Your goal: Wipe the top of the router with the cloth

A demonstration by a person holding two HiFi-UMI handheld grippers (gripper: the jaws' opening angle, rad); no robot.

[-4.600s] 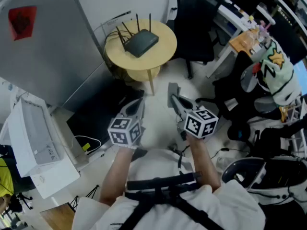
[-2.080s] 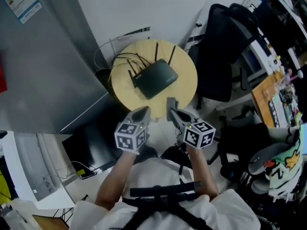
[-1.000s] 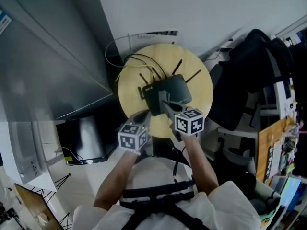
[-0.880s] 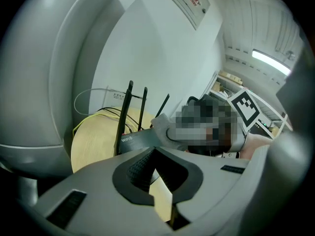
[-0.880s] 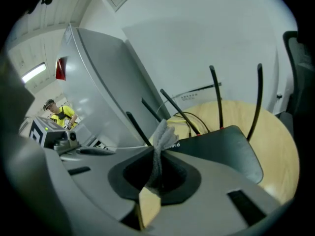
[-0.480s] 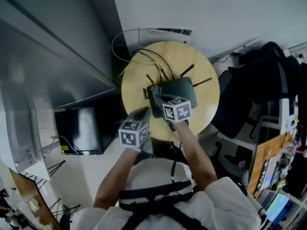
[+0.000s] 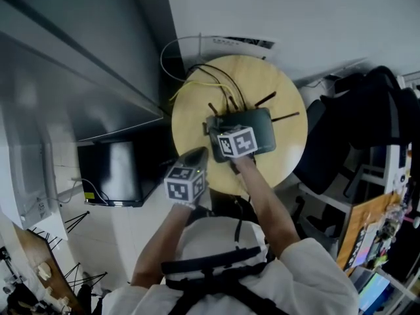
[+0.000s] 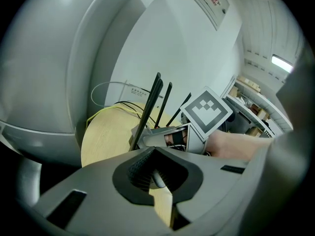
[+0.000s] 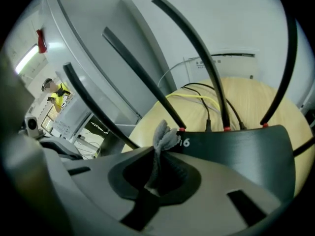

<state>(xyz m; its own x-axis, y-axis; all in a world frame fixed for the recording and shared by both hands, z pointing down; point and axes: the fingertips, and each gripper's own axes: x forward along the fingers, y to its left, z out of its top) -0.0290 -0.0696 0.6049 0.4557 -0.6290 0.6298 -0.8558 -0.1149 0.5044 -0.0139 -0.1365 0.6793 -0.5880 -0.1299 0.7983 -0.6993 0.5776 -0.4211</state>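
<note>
So here's where we're at. Our right gripper point(image 9: 156, 167) has its jaws clamped down on the cloth point(image 9: 163, 137), a small grey fuzzy scrap, bunched up and poking out past the tips. The router point(image 9: 236, 151) sits in the middle of the round table point(image 7: 289, 159), right under that gripper.

The bit that matters is that the cloth is at the router's left end, close to the back edge where the antennas point(image 9: 197, 48) stand up. Almost all of the flat top stretches away to the right of it. The router's long axis runs side to side across the table, so we reckon the wipe wants to go rightwards along that length, keeping in front of the antenna row. We can't tell if the cloth is actually touching the top or just above it.

The right gripper is clearly the nearer one. Our left gripper point(image 8: 153, 173) hangs off the near-left edge of the table, jaws together with nothing in them, apart from the router.

The router is a dark, matte, smooth plastic slab. Its antennas are thin black sticks with red collars at the base. The table is pale wood, with black and yellow cables point(image 9: 197, 96) trailing off the back.
</note>
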